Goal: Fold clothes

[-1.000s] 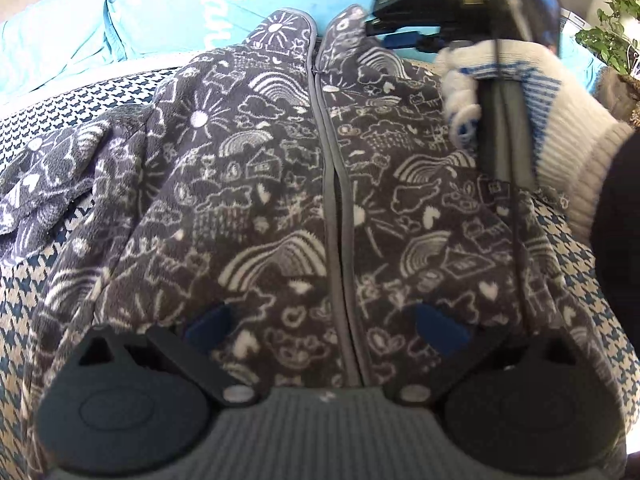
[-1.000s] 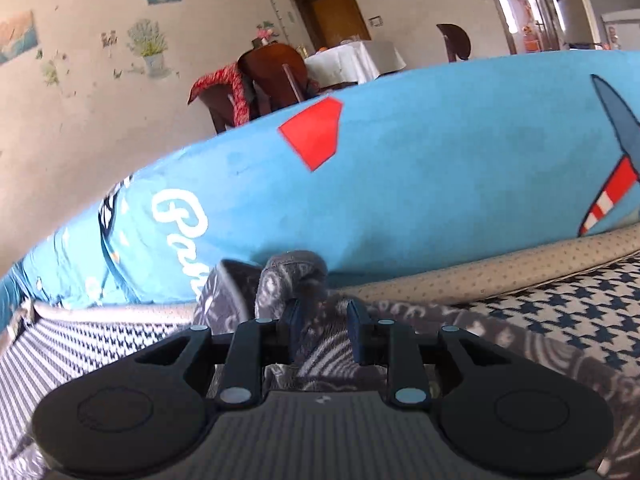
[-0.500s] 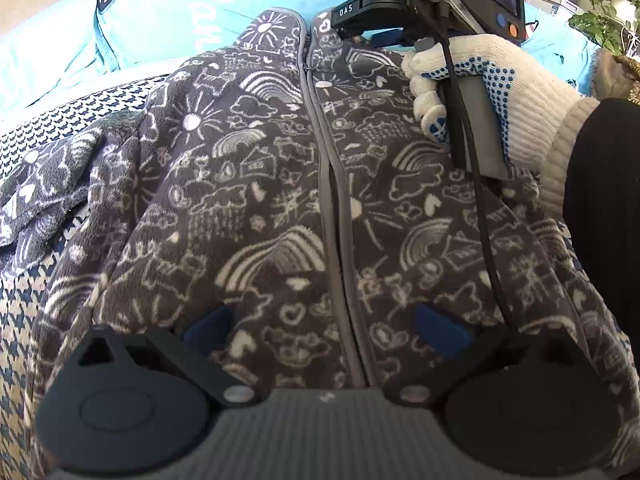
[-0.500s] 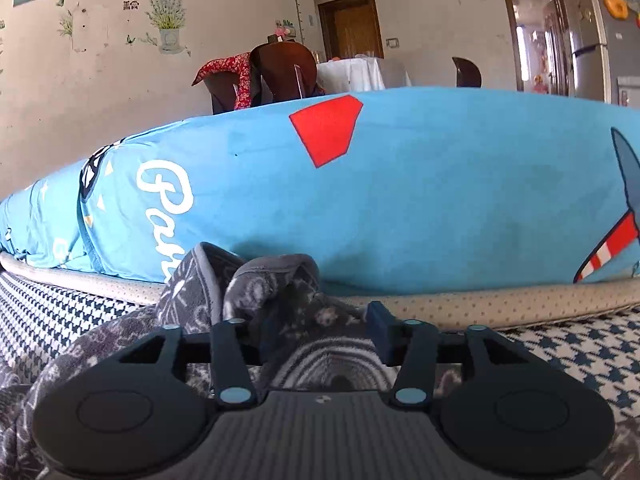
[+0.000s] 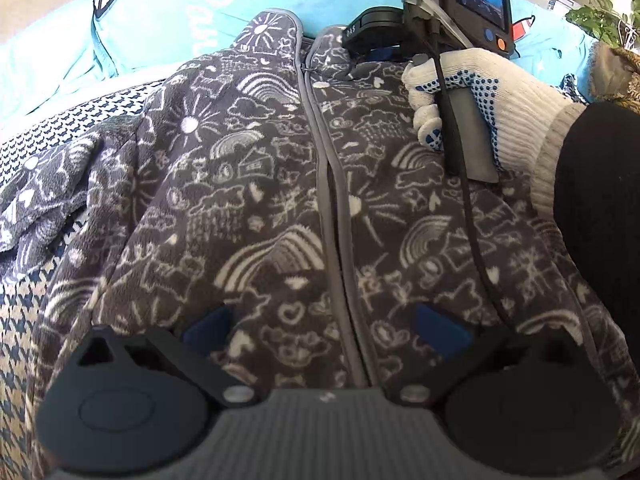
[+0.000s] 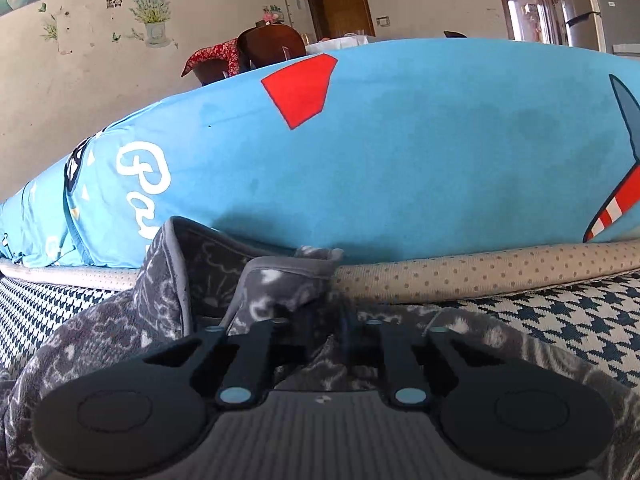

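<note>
A dark grey fleece jacket [image 5: 280, 200] with white doodles lies front up, zipped, on a houndstooth cover [image 5: 60, 120], its collar [image 6: 256, 276] against a blue cushion [image 6: 400, 160]. The left gripper [image 5: 324, 324] hovers over the hem, fingers spread wide, holding nothing. The right gripper [image 6: 316, 332], held in a white gloved hand [image 5: 480, 100], sits at the collar with narrow-set fingers; whether they pinch the fabric I cannot tell. One sleeve [image 5: 44, 188] trails leftward. Beyond are a beige wall [image 6: 100, 60], a wooden door [image 6: 340, 4] and a potted plant [image 5: 608, 0].
</note>
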A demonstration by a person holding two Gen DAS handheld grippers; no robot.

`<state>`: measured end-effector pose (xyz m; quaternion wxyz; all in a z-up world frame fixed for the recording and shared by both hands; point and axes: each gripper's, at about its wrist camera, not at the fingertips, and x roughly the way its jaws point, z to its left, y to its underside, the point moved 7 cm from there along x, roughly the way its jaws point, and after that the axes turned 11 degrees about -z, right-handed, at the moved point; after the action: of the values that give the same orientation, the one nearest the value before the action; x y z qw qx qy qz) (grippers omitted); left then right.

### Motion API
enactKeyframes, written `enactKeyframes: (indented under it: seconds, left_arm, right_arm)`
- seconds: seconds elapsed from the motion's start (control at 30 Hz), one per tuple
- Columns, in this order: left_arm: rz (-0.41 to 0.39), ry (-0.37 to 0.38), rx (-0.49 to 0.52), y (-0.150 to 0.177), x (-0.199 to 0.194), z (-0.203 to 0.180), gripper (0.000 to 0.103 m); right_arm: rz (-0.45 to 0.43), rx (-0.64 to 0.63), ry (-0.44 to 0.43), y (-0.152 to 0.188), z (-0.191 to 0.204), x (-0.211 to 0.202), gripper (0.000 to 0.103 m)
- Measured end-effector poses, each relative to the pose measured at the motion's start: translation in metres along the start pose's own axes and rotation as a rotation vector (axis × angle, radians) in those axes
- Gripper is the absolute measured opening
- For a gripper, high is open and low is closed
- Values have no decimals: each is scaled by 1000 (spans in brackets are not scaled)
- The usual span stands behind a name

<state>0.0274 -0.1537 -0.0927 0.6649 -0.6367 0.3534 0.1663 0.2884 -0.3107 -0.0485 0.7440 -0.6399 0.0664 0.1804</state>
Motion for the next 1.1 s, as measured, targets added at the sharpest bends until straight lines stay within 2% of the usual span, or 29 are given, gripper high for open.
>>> enactKeyframes:
  seconds: [0.07, 0.2, 0.23, 0.3, 0.4, 0.47, 0.5, 0.57, 0.63, 0.83, 0.93, 0.97, 1.1]
  left_arm:
    - [1, 1, -3, 0, 1, 1, 103]
    - [1, 0, -3, 0, 2, 1, 103]
    - [1, 0, -2, 0, 3, 1, 103]
    - [0, 0, -1, -1, 4, 2, 103]
    - [1, 2, -3, -1, 4, 2, 103]
    - [1, 3, -3, -1, 3, 2, 103]
    - [1, 4, -3, -1, 3, 2, 103]
    - [0, 4, -4, -1, 3, 2, 103]
    - [0, 4, -3, -1, 3, 1, 103]
    - [-4, 2, 3, 0, 1, 0, 103]
    - [-6, 0, 8, 1, 1, 0, 103]
    - [-7, -1, 9, 1, 1, 0, 103]
    - [-8, -3, 13, 1, 2, -1, 103]
  right_arm:
    - [-37, 3, 57, -6, -5, -4, 3]
    - [-115, 79, 226, -23, -35, -14, 3]
    - [-113, 118, 229, -24, -41, -14, 3]
    - [-88, 210, 159, -22, -47, -12, 4]
    - [-101, 301, 64, -26, -43, -14, 8]
    - [-119, 355, 6, -32, -38, -15, 20]
    - [-121, 362, -7, -34, -34, -14, 23]
    - [-126, 376, -34, -39, -27, -12, 38]
    - [-128, 386, -56, -43, -20, -9, 44]
    - [-48, 338, -26, -25, -13, 12, 44]
    - [-29, 338, -25, -16, -13, 18, 29]
    - [-28, 333, -29, -15, -13, 18, 20]
    - [-58, 223, -19, -18, -6, 14, 16]
